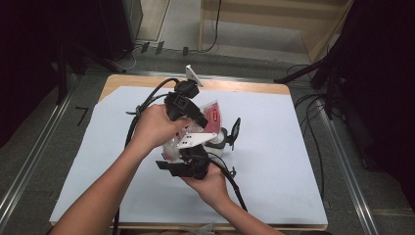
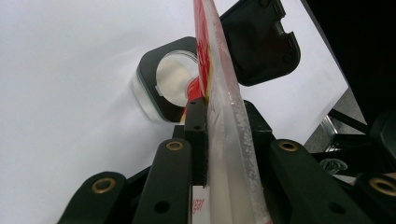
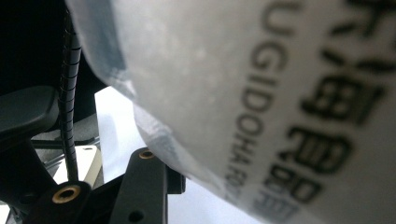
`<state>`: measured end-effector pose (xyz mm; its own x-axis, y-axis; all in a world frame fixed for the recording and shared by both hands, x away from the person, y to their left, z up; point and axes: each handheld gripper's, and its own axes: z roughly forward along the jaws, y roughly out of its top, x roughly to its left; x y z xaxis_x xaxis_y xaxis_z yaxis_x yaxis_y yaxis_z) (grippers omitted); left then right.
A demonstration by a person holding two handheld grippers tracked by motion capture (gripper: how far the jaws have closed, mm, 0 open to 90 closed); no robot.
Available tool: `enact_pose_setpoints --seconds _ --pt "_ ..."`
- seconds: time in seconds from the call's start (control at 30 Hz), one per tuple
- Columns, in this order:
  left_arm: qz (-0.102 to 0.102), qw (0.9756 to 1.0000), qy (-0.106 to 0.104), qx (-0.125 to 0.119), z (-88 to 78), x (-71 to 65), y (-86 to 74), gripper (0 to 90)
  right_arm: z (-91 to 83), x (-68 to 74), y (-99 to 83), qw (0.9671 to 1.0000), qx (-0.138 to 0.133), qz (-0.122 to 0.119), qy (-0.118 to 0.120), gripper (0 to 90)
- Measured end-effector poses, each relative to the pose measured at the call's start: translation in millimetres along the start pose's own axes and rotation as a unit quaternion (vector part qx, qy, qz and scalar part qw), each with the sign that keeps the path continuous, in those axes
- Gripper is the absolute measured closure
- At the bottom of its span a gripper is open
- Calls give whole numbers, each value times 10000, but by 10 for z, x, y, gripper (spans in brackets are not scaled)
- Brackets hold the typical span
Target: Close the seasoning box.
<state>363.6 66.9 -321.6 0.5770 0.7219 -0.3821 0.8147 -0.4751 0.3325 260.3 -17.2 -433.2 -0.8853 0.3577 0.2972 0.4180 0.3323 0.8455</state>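
Note:
A clear plastic bag (image 1: pixel 214 113) with red and white print is held in the air between both grippers, above the white table cover. My left gripper (image 1: pixel 202 121) comes in from the upper left and is shut on the bag's thin edge (image 2: pixel 224 116), which stands upright between its pads (image 2: pixel 198 135). My right gripper (image 1: pixel 183 154) is below, shut on the bag's white lower part (image 3: pixel 261 93), which presses on its one visible finger (image 3: pixel 144 182) and hides the other. Under the bag sits a clear container (image 2: pixel 159 88) with its black lid (image 2: pixel 261 42) flipped open.
A white sheet (image 1: pixel 274 161) covers the wooden table (image 1: pixel 244 87). Black cables (image 1: pixel 142 110) trail from the grippers across the left side. Dark stands and cables (image 1: pixel 318 73) line the floor to the right, and metal rails run along both sides.

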Motion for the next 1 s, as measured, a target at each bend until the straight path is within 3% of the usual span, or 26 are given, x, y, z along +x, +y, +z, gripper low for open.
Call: enact_pose_setpoints --seconds 1.0 --pt "54 10000 48 -42 -9 -26 -54 780 27 36 -17 9999 8 -111 -75 638"
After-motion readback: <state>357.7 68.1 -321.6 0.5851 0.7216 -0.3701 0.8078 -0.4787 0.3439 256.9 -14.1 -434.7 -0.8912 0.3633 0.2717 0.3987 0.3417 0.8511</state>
